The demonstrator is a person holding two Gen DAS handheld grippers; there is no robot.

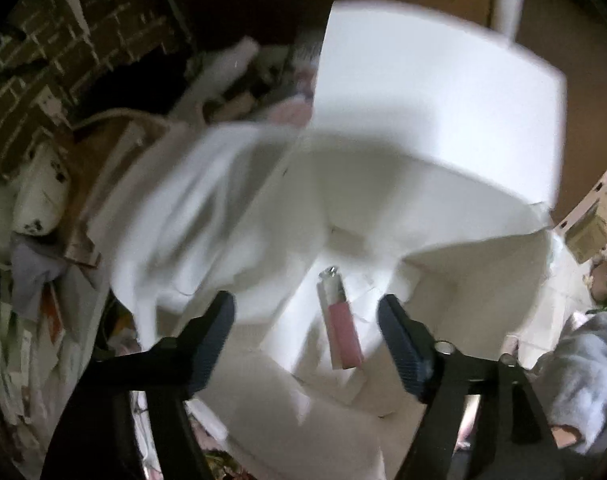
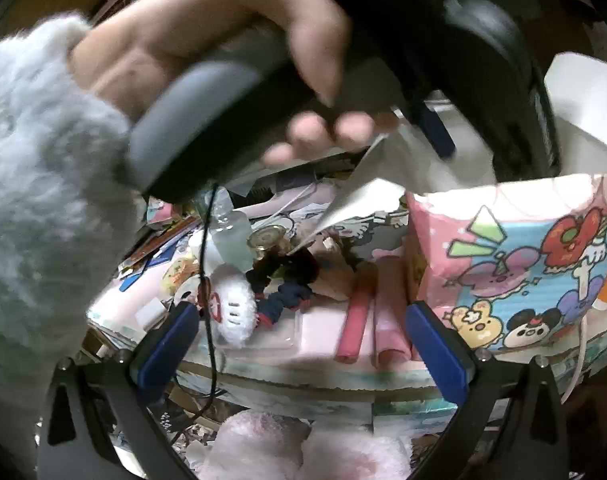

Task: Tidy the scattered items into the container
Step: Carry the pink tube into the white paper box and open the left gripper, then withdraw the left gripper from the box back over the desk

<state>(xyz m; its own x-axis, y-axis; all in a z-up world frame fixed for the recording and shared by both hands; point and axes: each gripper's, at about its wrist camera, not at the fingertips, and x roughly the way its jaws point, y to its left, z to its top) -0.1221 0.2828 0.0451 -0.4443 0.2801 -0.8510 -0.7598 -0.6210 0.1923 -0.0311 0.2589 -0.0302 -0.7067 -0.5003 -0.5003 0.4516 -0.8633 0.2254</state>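
Observation:
Looking down into an open white box (image 1: 443, 216), I see a pink lip-gloss tube (image 1: 340, 320) with a clear silver-tipped cap lying loose on white packing inside it. My left gripper (image 1: 308, 330) hangs just above, jaws wide apart, and its pads touch nothing. In the right wrist view my right gripper (image 2: 303, 344) stands open over a cluttered pink surface. Between its blue pads (image 2: 165, 344) lie a pink stick (image 2: 355, 316), a white plush piece (image 2: 235, 312) and a dark scrunchie (image 2: 287, 300), all untouched. The white box (image 2: 583, 96) shows at the upper right.
A hand in a fluffy grey sleeve (image 2: 35, 168) holds the other gripper across the top of the right wrist view. A cartoon-printed pink box (image 2: 515, 264) stands at the right. Papers and a pale cloth (image 1: 35, 276) clutter the left of the white box.

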